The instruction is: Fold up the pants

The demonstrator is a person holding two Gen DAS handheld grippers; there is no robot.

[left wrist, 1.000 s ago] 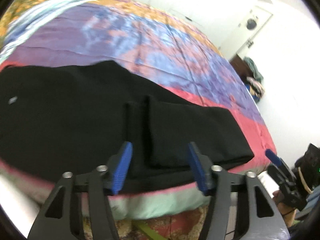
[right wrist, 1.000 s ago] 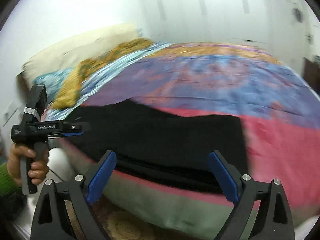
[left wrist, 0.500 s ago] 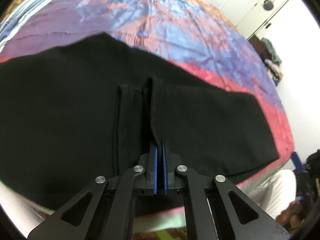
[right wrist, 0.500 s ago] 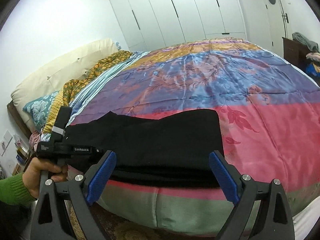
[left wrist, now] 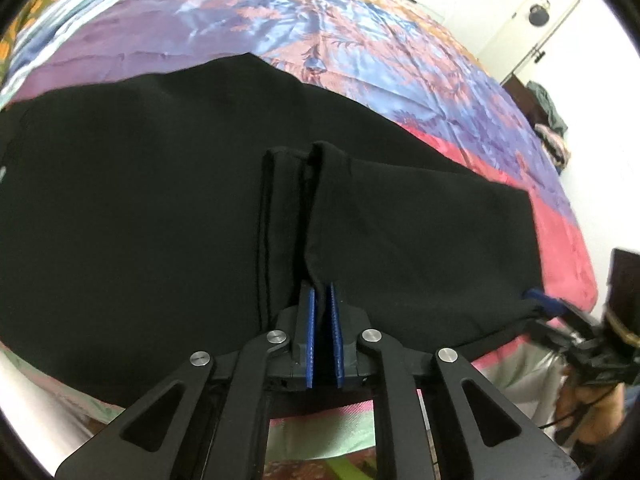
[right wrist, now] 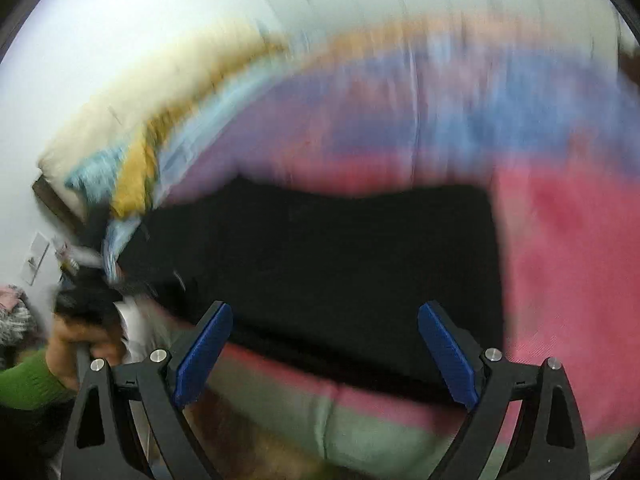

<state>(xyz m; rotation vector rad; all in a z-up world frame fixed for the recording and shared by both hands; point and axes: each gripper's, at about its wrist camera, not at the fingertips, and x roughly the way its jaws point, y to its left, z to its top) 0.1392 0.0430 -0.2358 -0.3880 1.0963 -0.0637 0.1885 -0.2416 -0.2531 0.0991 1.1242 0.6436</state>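
Black pants [left wrist: 160, 200] lie flat across the near edge of the bed, with a raised ridge of cloth running up the middle. My left gripper [left wrist: 319, 292] is shut on the near end of that ridge, its blue pads pinching the black fabric. The right wrist view is blurred by motion. There my right gripper [right wrist: 324, 328] stands wide open over the bed's near edge, the pants [right wrist: 340, 248] lying beyond its fingers and nothing between the pads. The right gripper's blue fingertip [left wrist: 544, 300] also shows at the pants' right end.
A multicoloured bedspread [left wrist: 360, 40] covers the bed; pillows [right wrist: 100, 148] lie at its head on the left. A person's hand [right wrist: 68, 344] in a green sleeve [right wrist: 24, 380] holds the left gripper. A white door [left wrist: 536, 16] and a clothes pile [left wrist: 548, 120] stand far right.
My left gripper went from open to shut on the pants' ridge and sank closer to the cloth. My right gripper dropped toward the bed edge, still open.
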